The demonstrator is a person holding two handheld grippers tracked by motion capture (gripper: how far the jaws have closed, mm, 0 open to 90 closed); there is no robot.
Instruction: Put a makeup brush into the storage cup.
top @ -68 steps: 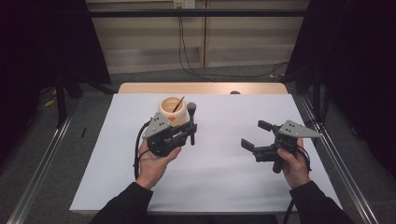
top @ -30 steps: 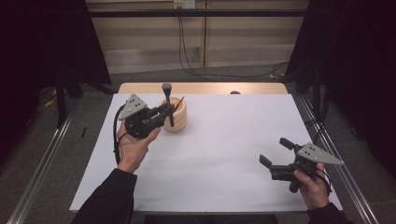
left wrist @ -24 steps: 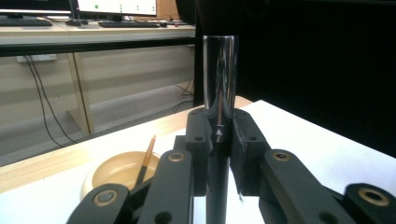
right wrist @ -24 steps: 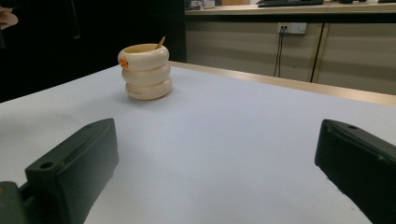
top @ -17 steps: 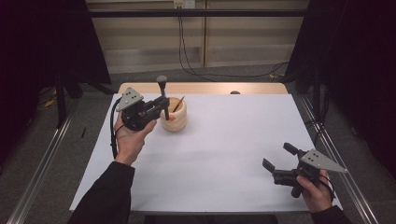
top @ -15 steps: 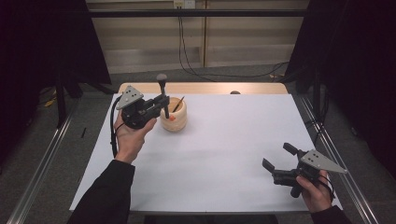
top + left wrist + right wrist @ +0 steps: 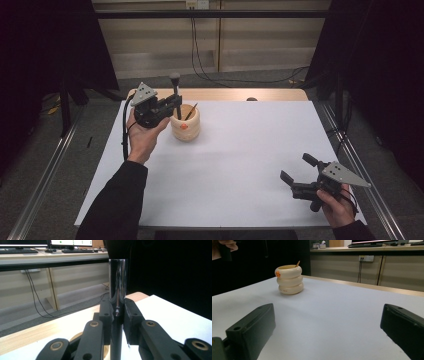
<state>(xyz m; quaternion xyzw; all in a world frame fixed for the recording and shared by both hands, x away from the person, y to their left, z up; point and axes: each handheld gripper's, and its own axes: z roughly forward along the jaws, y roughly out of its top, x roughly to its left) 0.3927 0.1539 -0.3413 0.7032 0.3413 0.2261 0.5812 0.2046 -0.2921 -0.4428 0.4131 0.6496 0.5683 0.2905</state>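
my left tongs (image 7: 176,104) clamp a brush (image 7: 175,85) upright.
it hangs just beside the cream holder (image 7: 185,122); my right tongs (image 7: 297,173) gape, empty.

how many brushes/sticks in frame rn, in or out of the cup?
2. A brush upright in the left gripper, beside the cup; a thin stick leaning inside the cup. More may be hidden inside.

My left gripper (image 7: 172,102) holds a brush (image 7: 175,95) upright just left of the ringed cup (image 7: 185,123), which stands on the table (image 7: 240,165) toward its far left. My right gripper (image 7: 299,171) sits well apart, near the table's right front corner.
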